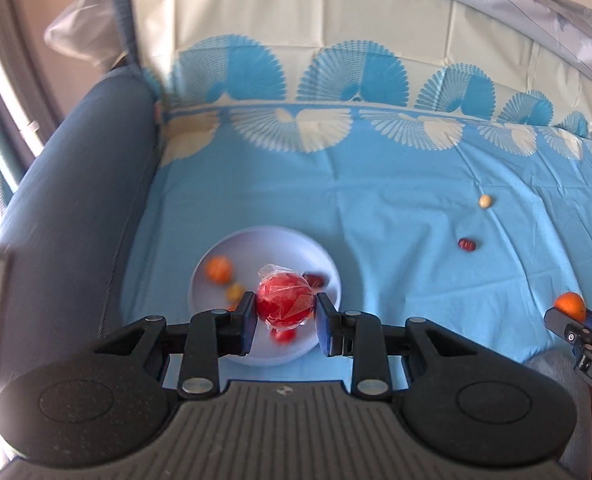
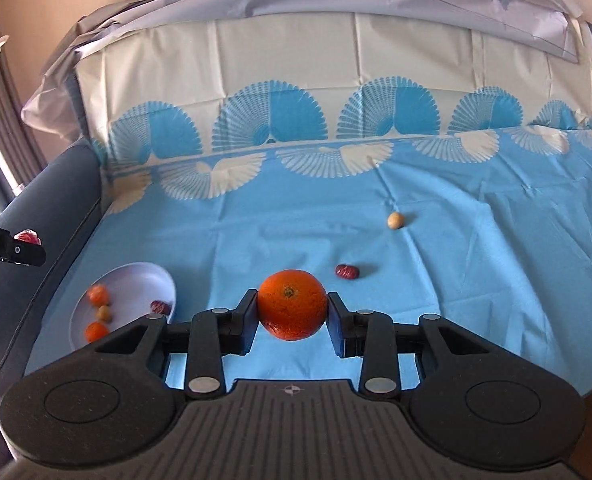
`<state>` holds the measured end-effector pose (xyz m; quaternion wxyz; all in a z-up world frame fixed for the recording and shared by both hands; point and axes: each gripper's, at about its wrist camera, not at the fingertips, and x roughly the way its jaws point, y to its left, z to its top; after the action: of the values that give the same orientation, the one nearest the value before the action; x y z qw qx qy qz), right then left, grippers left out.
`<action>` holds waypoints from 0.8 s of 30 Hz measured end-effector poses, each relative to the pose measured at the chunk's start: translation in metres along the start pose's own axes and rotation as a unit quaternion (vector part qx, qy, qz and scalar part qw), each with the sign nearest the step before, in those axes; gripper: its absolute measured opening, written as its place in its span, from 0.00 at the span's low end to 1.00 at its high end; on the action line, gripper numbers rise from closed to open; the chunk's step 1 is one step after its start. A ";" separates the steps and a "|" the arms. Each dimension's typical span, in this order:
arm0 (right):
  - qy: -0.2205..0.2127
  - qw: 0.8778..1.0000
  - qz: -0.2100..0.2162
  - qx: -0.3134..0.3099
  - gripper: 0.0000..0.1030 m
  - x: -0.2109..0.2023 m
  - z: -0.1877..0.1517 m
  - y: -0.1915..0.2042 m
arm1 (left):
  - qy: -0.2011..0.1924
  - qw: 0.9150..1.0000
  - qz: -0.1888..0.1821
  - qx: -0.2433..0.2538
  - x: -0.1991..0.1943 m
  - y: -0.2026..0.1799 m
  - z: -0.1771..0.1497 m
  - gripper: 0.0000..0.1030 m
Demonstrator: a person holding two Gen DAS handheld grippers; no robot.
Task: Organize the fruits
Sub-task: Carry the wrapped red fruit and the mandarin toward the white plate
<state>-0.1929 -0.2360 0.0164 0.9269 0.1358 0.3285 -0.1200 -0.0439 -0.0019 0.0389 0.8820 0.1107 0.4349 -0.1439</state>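
Note:
My left gripper (image 1: 283,304) is shut on a red fruit wrapped in clear plastic (image 1: 283,300) and holds it above a pale plate (image 1: 255,244). The plate holds a small orange (image 1: 219,269), a yellowish fruit (image 1: 235,291) and a dark red date (image 1: 315,279). My right gripper (image 2: 291,312) is shut on a large orange (image 2: 291,304), held above the blue cloth. The plate (image 2: 143,276) lies to its left. A red date (image 2: 347,271) and a pale round fruit (image 2: 395,220) lie loose on the cloth beyond it.
A blue patterned cloth (image 2: 456,280) covers a sofa seat and backrest. The dark blue armrest (image 1: 75,184) rises left of the plate. The right gripper with its orange (image 1: 570,306) shows at the left view's right edge. The left gripper (image 2: 11,246) shows at the right view's left edge.

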 end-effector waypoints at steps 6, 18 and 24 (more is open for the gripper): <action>-0.006 0.998 0.032 -0.045 0.36 -0.046 -0.019 0.041 | 0.007 1.000 0.019 -0.023 -0.038 0.020 -0.050 0.33; -0.002 0.991 0.068 -0.117 0.36 -0.086 -0.044 0.095 | -0.014 0.999 0.014 -0.037 -0.074 0.032 -0.095 0.33; -0.004 0.990 0.063 -0.126 0.36 -0.090 -0.044 0.100 | -0.014 0.999 0.008 -0.038 -0.075 0.035 -0.100 0.33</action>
<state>-0.2555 -0.1161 0.0584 0.9438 0.0375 0.3278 -0.0199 -0.1486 0.0742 0.0418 0.8927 0.0783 0.4266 -0.1222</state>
